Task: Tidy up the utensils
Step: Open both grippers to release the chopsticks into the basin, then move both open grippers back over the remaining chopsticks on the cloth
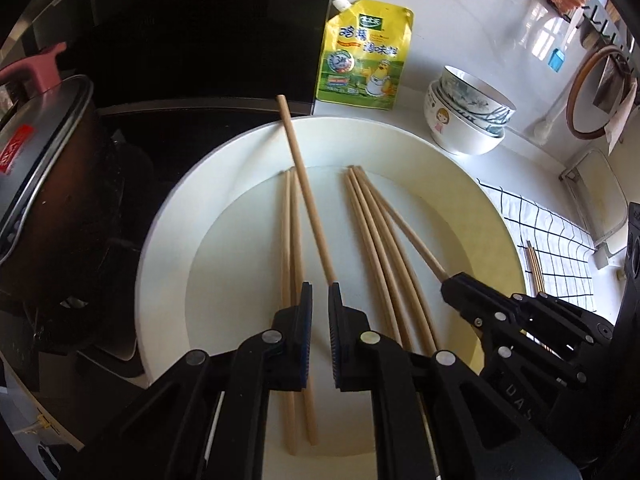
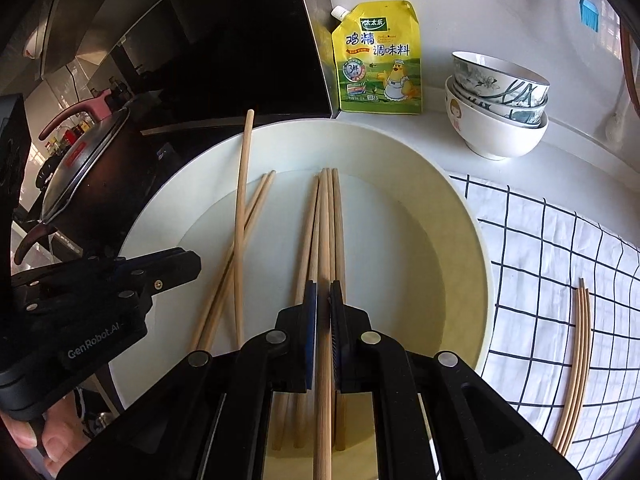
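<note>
You see matt wooden chopsticks [image 2: 325, 216] in a smooth glossy basin [image 2: 460, 216], a checked cloth [image 2: 552, 248], and glazed bowls [image 2: 496, 120].

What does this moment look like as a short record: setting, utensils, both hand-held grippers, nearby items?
setting: white basin on a counter beside a stove
loose chopsticks: several lying in the basin
left hand-held gripper: shut on one chopstick that slants up over the basin rim
right hand-held gripper: shut on one chopstick
sorted chopsticks: a few on the checked cloth, right of the basin
nearby: yellow pouch, stacked bowls, pot
</note>
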`<action>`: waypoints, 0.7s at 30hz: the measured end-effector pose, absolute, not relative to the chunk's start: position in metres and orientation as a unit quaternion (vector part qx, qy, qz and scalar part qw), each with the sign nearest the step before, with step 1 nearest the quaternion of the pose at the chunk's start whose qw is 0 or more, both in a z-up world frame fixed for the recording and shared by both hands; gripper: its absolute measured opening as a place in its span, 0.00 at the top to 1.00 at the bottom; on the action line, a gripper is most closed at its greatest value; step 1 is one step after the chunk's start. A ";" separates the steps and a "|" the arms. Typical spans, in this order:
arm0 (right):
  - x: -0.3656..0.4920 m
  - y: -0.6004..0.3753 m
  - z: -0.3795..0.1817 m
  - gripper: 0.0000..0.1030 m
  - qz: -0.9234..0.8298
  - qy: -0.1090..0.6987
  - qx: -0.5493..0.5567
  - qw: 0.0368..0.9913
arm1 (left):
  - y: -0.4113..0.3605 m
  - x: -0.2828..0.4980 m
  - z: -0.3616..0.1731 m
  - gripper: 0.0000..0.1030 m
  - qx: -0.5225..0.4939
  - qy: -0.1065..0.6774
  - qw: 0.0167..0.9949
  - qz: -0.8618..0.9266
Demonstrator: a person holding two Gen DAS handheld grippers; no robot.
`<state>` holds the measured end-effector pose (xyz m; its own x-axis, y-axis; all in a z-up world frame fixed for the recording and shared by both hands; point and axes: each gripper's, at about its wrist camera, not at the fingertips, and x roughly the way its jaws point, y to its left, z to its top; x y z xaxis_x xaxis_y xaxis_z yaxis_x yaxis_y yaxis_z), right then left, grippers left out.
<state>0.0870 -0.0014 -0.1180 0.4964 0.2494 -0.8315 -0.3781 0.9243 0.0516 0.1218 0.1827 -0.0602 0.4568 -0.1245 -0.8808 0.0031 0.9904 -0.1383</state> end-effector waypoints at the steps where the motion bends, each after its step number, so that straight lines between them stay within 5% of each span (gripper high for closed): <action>1: 0.087 -0.002 -0.117 0.79 0.179 0.467 -0.069 0.863 | 0.184 0.121 -0.059 0.87 -0.060 0.519 0.852 -0.034; 2: 0.086 -0.003 -0.115 0.72 0.178 0.464 -0.069 0.865 | 0.186 0.119 -0.058 0.81 -0.061 0.519 0.852 -0.030; 8: 0.078 -0.011 -0.106 0.71 0.181 0.454 -0.068 0.870 | 0.190 0.107 -0.049 0.54 -0.060 0.506 0.860 -0.011; 14: 0.066 -0.023 -0.098 0.71 0.181 0.451 -0.065 0.872 | 0.185 0.095 -0.042 0.41 -0.057 0.498 0.865 -0.001; 21: 0.052 -0.042 -0.091 0.71 0.180 0.449 -0.062 0.873 | 0.168 0.084 -0.034 0.40 -0.050 0.490 0.870 0.001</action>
<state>0.0517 -0.0416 -0.0910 0.5329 0.2582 -0.8058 -0.3698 0.9276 0.0527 0.0837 0.1685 -0.0342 0.5189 -0.0469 -0.8535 -0.0510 0.9950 -0.0857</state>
